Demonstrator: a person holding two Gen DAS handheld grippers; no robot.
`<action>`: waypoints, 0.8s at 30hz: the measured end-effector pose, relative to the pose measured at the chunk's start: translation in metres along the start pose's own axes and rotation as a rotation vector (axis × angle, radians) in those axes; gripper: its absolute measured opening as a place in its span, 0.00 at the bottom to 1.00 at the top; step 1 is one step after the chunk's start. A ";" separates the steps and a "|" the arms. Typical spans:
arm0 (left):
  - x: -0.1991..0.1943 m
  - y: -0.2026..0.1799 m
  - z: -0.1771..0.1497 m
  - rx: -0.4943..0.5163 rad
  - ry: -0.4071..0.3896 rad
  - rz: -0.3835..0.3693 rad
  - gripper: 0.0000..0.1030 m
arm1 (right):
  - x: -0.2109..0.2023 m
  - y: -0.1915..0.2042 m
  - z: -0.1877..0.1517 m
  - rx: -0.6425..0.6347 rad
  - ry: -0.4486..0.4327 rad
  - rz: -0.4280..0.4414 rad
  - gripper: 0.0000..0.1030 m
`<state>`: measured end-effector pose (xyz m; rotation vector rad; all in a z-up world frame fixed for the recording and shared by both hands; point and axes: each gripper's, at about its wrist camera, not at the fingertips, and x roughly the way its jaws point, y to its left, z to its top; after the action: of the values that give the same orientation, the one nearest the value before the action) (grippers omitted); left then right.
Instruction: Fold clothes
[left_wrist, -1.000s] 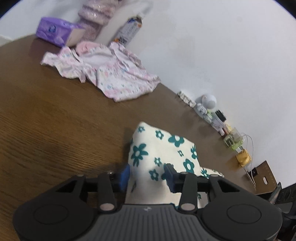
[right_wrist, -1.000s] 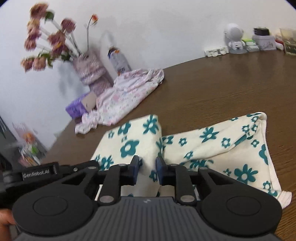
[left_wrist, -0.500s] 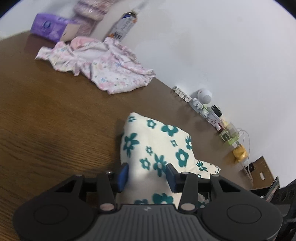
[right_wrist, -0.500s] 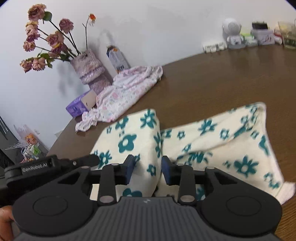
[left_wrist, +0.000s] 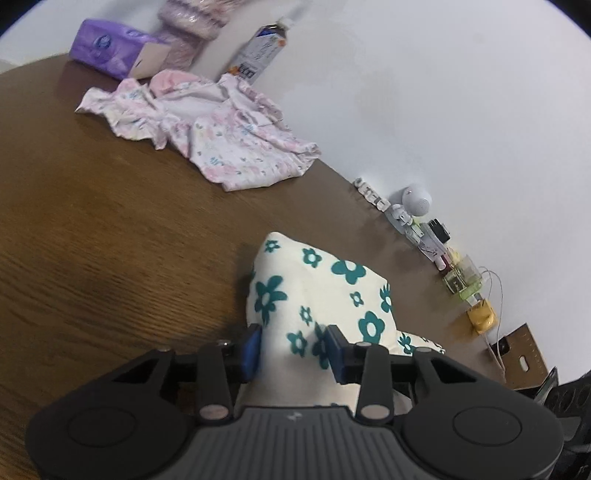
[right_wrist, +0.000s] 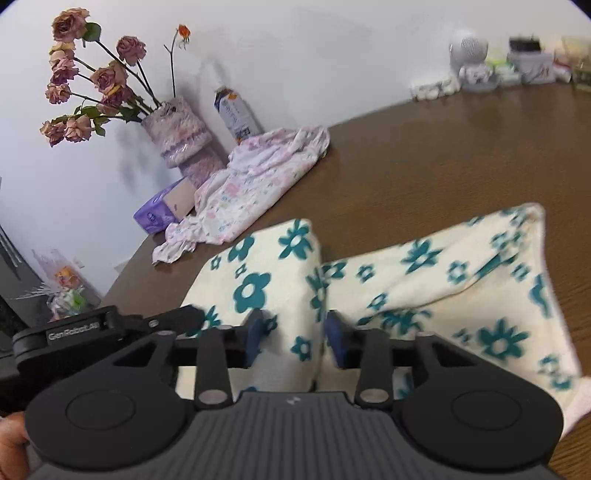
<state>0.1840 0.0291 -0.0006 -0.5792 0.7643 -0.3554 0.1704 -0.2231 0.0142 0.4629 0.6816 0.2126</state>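
White wall backs a dark brown wood-grain table (left_wrist: 110, 236), its grain streaked lengthwise. On it lies a cream cloth (right_wrist: 461, 280) printed with teal flowers, soft and thick like terry, part raised in a fold. In the right wrist view its long axis runs from 8 o'clock to 2 o'clock, the far corner pointing to 2 o'clock.

Left claw (left_wrist: 293, 349) stands partly open, its blue pads (left_wrist: 252, 349) flanking a raised fold of the cloth; the jaws have just been closing a little, and the fold fills the gap between them. Whether the pads press it I cannot tell for sure, though they seem to pinch it.

Right claw (right_wrist: 295, 339) is likewise narrow, with a ridge of the same cloth between its pads and seemingly gripped.

At 11 o'clock in the left wrist view lies a crumpled pink floral garment (left_wrist: 207, 136), thin and wrinkled, beside a purple tissue pack (left_wrist: 110, 48) and a carton (left_wrist: 258, 55).
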 end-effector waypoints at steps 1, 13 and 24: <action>0.001 -0.001 -0.001 0.008 0.003 -0.004 0.34 | 0.002 0.003 -0.002 -0.006 -0.008 -0.006 0.23; -0.031 0.007 -0.016 0.013 0.017 -0.034 0.33 | -0.029 0.008 -0.015 -0.040 -0.022 -0.001 0.34; -0.041 0.014 -0.024 -0.045 0.003 -0.017 0.46 | -0.040 0.011 -0.026 -0.090 -0.022 -0.006 0.32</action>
<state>0.1400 0.0517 -0.0005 -0.6278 0.7725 -0.3552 0.1227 -0.2179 0.0240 0.3767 0.6493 0.2311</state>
